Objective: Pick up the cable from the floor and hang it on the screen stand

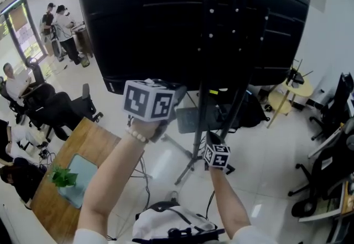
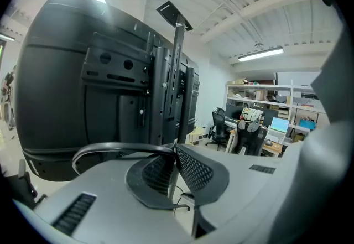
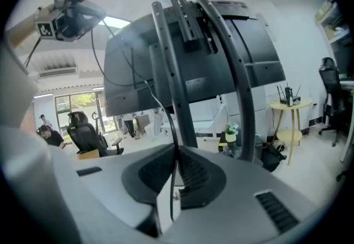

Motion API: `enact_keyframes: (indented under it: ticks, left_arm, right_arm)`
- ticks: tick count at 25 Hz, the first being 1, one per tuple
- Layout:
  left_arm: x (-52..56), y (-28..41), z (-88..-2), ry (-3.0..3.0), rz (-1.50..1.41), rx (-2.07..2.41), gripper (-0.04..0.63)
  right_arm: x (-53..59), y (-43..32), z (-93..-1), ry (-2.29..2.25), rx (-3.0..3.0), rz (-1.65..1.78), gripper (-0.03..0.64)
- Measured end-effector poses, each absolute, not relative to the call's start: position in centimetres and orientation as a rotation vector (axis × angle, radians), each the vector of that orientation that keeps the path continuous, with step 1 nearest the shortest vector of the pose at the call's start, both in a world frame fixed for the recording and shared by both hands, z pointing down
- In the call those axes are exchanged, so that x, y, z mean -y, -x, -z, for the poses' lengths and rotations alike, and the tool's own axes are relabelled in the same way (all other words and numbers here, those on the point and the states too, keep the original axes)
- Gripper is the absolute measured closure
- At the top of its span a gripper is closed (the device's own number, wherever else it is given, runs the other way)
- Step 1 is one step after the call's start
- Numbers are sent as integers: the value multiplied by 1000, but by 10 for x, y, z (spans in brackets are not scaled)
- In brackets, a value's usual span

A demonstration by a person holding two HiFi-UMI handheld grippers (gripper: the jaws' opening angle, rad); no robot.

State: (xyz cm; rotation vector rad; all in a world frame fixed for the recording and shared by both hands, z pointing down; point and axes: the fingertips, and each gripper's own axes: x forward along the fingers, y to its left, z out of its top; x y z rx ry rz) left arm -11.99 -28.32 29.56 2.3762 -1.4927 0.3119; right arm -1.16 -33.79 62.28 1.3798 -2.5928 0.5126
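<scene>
Head view showed both grippers held up behind the large black flat screen (image 1: pixel 155 21) on its black metal stand (image 1: pixel 200 126). High and just beside the screen's back, the left gripper (image 2: pixel 176 150) had its jaws closed on the thin black cable (image 2: pixel 114 146), which looped out to the left. Lower, near the stand's post, the right gripper (image 3: pixel 176 149) was clamped on the same cable, which ran up from its pads toward the left gripper
</scene>
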Motion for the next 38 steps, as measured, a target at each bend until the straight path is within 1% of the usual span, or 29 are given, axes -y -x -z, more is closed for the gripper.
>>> enact_keyframes:
  ticks: [5,11,16,21,27,38]
  left_arm:
    - [271,101,-307,-2382,-224,1405,583]
    - [263,53,-292,-2456,-153,1293,583]
    - [263,16,-296,-2476,-145,1231,583]
    - [283,-17,-302,-2515,-212,1241,583]
    - [312,-49,-309,-2626,-418,1256,583]
    - [352,-85,-293,-2747,-413,1126,583]
  right_arm:
    - [341,-30,-554,-1517,2690,-403,588]
    - [343,-82,-458,-1649,2812,-213,588]
    - [349,-106,-380,-1669,2856,-24,588]
    - [373,-129,-326,-1674,2781,145,588]
    - [412,-149,-264,-1667,2715,312,588]
    - [489,-159,-161,-1756,2693,498,588]
